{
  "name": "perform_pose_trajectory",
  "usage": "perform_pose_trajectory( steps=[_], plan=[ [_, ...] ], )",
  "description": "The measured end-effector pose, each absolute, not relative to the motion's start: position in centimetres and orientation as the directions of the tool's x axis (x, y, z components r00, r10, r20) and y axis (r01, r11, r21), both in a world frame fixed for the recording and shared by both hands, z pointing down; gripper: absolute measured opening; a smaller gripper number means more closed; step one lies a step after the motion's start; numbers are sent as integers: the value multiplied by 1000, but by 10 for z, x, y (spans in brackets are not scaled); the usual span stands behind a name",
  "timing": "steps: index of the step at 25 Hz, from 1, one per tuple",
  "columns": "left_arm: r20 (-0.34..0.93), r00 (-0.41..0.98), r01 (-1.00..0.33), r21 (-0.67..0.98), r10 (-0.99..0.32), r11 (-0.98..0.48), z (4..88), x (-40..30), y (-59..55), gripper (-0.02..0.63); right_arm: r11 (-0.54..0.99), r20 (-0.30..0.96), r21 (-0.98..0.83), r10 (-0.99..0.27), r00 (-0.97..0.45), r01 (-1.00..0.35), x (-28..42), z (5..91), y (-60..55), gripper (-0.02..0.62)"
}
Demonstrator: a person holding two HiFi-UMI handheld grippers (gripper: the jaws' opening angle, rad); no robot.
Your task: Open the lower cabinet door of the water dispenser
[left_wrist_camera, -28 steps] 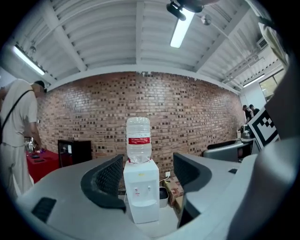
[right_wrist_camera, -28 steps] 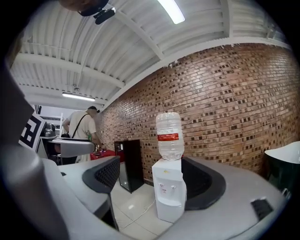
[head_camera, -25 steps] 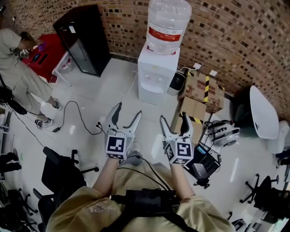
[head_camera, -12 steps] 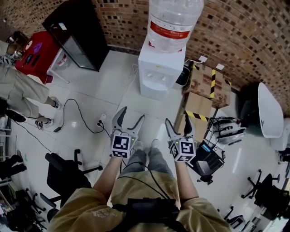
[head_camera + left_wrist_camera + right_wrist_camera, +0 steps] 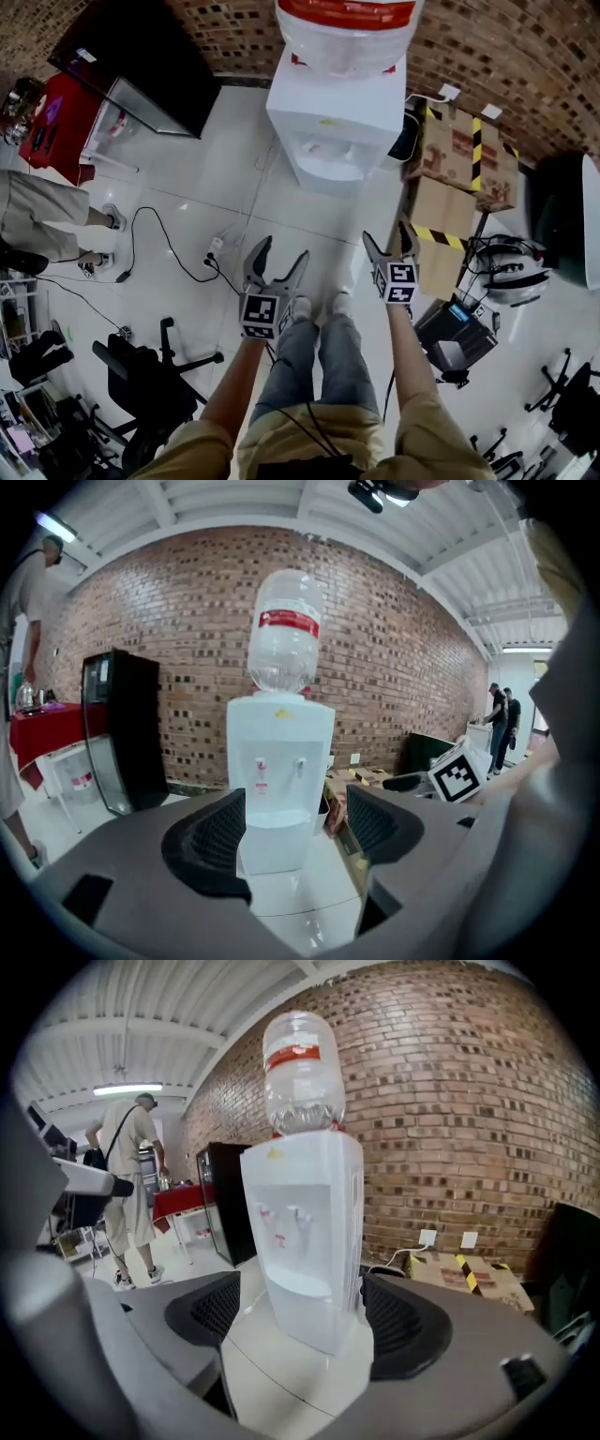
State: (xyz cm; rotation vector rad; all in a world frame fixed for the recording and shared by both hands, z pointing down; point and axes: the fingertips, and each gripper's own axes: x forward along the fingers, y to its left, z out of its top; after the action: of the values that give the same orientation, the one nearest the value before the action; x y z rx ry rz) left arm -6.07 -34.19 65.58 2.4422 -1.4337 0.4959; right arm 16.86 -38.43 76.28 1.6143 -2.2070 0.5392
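White floor — water dispenser, boxes

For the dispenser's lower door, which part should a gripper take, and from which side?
Likely a vertical edge of the lower door, approached low from the front: the door lies on the front face of the dispenser, under the tap recess, and is turned toward both gripper views. No handle or hinge side can be made out, so which edge is unclear.

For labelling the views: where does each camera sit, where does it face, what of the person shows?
Head view: on the head, looking steeply down at water dispenser and floor; forearms, legs, left gripper, right gripper show.
Left gripper view: on that gripper, facing the water dispenser's front; open jaws show.
Right gripper view: same, more obliquely.
Shared: the water dispenser.
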Motion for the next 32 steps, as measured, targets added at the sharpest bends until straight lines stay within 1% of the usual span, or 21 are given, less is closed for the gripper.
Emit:
perform_pose_trajectory(
  steps=[4,10,14,18,22,25,27,31,32],
  plan=[
    [421,462,-872,55,-781,-486,732,-58,-360,331,291,506,-100,-808,-301,-951,173,867,-419,434],
    [381,476,-862,27,-792,-505,830,-64,-400,330,299,486,-83,-820,-301,-951,180,980,-485,434],
    [347,483,-863,30,-804,-505,870,-71,-421,331,341,500,-61,-803,-325,-938,179,1044,-527,434],
    [316,482,-864,19,-817,-503,896,-78,-430,331,402,506,-58,-777,-374,-914,177,1087,-571,432],
    [312,466,-876,33,-828,-481,915,-87,-431,330,410,507,-70,-771,-386,-909,174,1103,-588,336],
    [325,456,-883,50,-829,-466,915,-88,-423,330,365,515,-97,-778,-361,-926,173,1098,-582,292],
    [327,443,-892,65,-835,-447,907,-88,-413,331,321,540,-127,-771,-337,-939,173,1097,-564,257],
    [337,412,-910,120,-846,-396,886,-99,-393,330,273,599,-159,-737,-313,-949,152,1100,-506,216],
    [343,411,-911,126,-845,-392,880,-101,-388,330,270,614,-170,-724,-316,-948,144,1100,-490,187]
  ],
)
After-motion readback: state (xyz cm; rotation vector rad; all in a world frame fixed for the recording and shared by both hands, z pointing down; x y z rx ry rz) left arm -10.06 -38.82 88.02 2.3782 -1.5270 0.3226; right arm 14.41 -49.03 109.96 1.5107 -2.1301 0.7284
